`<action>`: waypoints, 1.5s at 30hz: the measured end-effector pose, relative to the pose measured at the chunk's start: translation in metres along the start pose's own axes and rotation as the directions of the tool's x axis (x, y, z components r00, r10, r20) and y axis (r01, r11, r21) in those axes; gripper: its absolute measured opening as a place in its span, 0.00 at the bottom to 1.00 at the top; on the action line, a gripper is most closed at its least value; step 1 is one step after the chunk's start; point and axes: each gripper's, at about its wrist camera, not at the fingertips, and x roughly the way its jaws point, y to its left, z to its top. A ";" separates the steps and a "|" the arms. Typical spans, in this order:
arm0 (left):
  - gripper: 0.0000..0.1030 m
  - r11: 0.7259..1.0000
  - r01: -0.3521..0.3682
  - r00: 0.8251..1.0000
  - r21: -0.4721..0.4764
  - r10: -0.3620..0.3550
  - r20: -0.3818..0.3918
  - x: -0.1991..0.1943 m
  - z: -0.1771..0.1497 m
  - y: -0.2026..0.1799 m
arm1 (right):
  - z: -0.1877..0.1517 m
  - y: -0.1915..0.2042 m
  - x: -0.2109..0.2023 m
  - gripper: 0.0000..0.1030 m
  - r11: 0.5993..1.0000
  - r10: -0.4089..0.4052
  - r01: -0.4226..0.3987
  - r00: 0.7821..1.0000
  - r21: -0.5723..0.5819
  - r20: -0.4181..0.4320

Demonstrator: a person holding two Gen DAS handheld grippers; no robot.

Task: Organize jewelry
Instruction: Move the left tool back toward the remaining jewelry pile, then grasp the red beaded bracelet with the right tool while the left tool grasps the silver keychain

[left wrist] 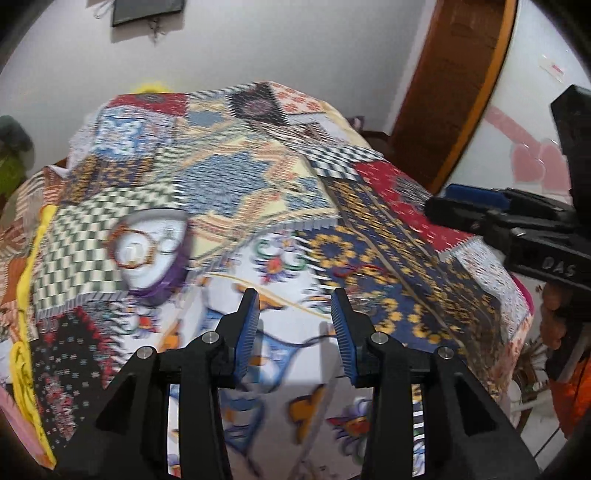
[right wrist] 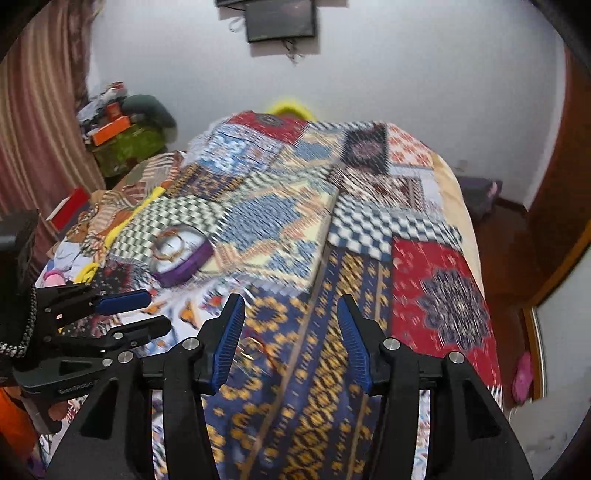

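Jewelry tray [left wrist: 147,254] sits on the soft bed [left wrist: 258,177]; both tongs [left wrist: 293,321] [right wrist: 291,332] spread, empty; blurry bangle [right wrist: 253,349] nearer them might snag.

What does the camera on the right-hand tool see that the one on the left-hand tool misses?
Only the right wrist view shows the striped curtain, the heap of boxes and clothes in the far corner, and a small ring-like piece on the quilt beside the right gripper.

Only the left wrist view shows the pink heart decoration past the wooden door frame.

Both show the patchwork quilt, the round purple-sided jewelry box holding bangles, the wall-mounted screen, and both open grippers, including the left gripper.
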 end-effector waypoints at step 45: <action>0.38 0.999 0.012 1.000 0.035 -0.011 -0.030 0.018 -0.016 0.000 | -0.034 0.021 0.029 0.07 0.989 0.066 -0.077 0.993 -0.122 -0.096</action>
